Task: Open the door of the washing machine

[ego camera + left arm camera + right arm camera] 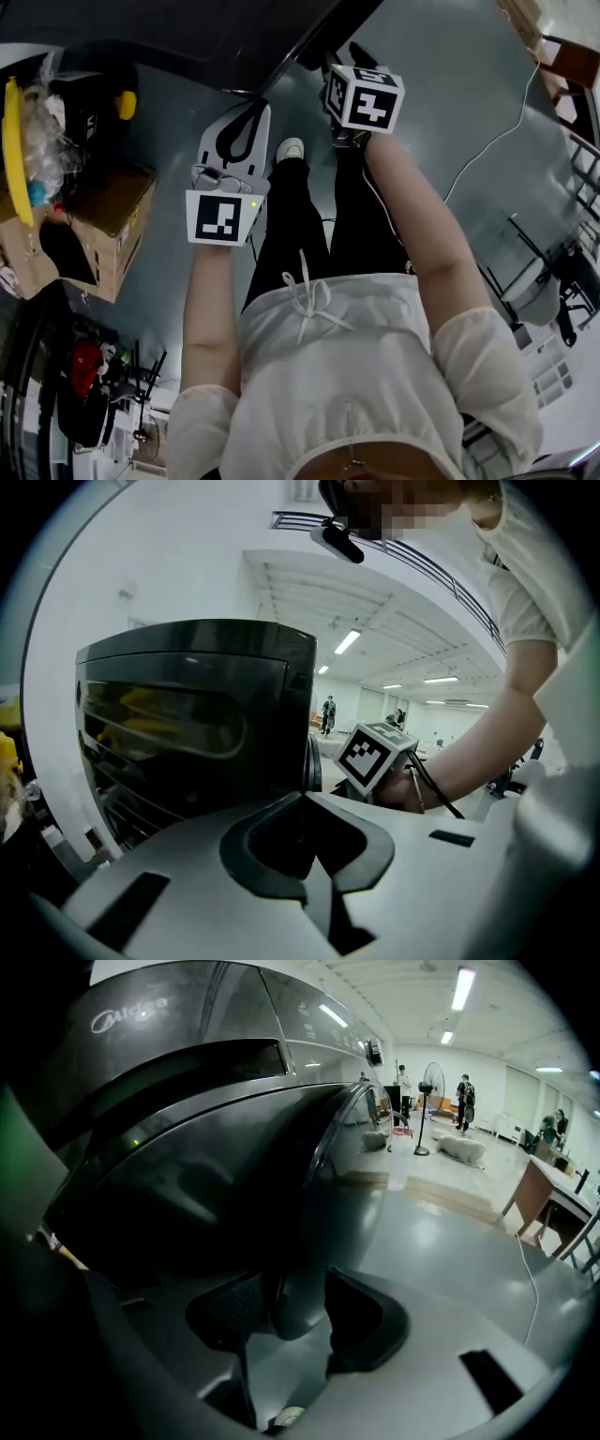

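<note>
The dark grey washing machine (178, 1063) fills the right gripper view, its round door (234, 1176) bulging toward me. My right gripper (289, 1321) points down at the door's lower edge, and its two pads sit against the rounded rim between them. In the head view only its marker cube (366, 97) shows, close to the machine's dark front (187, 37). My left gripper (302, 799) hangs beside the machine (197, 724), its tips meeting with nothing between them. It also shows at centre left in the head view, the left gripper (251, 105) pointing away from me.
A cardboard box (112, 225) and a yellow-rimmed bin (11, 150) stand at the left. A white cable (497, 131) runs over the grey floor at the right. The person's shoe (291, 148) is between the grippers. A fan (431, 1101) and a table (553, 1194) stand farther off.
</note>
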Motion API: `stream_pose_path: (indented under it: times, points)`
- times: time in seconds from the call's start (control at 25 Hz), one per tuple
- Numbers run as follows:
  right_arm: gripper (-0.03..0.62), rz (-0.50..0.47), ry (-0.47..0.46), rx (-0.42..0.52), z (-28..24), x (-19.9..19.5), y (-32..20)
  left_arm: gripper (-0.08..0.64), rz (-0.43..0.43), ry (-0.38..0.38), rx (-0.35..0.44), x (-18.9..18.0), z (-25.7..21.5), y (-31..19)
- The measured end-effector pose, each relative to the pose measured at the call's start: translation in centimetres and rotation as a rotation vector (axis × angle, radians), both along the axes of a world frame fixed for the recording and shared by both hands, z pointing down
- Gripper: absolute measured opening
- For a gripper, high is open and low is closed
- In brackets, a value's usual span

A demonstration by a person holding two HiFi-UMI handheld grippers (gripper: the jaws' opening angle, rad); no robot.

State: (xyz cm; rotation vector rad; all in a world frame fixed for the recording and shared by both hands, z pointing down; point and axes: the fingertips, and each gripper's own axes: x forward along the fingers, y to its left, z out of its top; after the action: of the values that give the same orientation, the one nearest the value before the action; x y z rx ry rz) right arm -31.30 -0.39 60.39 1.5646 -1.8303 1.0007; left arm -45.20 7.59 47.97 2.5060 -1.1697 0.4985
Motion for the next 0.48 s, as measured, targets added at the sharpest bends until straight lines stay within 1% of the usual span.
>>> stream_pose_path:
  times: [0.2,0.36,0.48]
  points:
    - [0.135,0.0,0.024,-0.018,-0.1,-0.6,0.3,0.023,0.037,0.011,0.005,0.4,-0.3,0.1]
    - [0.127,0.02,0.028,-0.025,0.0,-0.4,0.6,0.023,0.063,0.017,0.009,0.8,-0.3,0.3]
    - [0.124,0.019,0.027,-0.011,-0.1,-0.3,0.6,0.023,0.082,0.033,0.005,1.2,-0.3,0.2]
